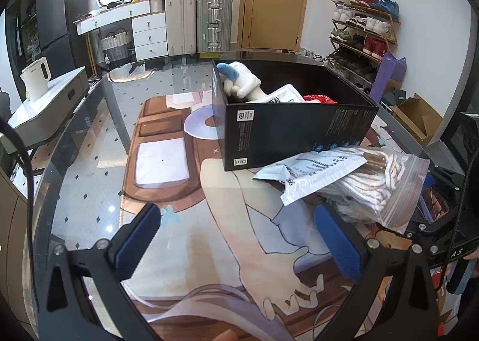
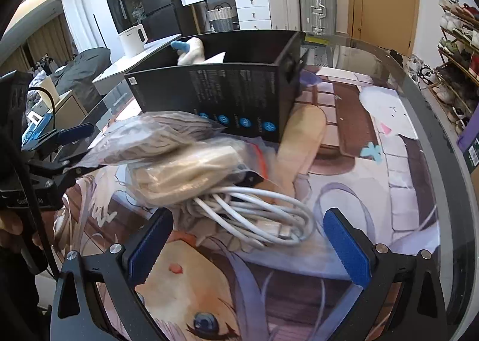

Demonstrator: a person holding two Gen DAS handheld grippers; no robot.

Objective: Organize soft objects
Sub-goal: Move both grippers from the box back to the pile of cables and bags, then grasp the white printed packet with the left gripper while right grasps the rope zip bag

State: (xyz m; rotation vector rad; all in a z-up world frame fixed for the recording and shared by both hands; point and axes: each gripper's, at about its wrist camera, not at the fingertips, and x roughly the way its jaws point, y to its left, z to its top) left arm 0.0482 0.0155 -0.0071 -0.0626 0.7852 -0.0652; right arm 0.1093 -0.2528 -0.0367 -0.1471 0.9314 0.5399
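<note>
Black box (image 1: 296, 131) sits open, holding a white plush (image 1: 242, 80); bagged white cloth (image 1: 374, 188) (zip bag, crumpled) lies just near it.

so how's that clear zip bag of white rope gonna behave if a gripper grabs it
The zip bag will probably sag and fold, since the film is wrinkled and the rope inside lies in loose coils. Its glossy plastic may slip between the pads. It looks light for its bulk, and the white pouch lying partly on it could slide off.

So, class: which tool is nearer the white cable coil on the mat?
Right. The right tool is open, with the cable coil lying just ahead between its fingers. The left tool sits off to the side, beyond the bagged items.
</note>
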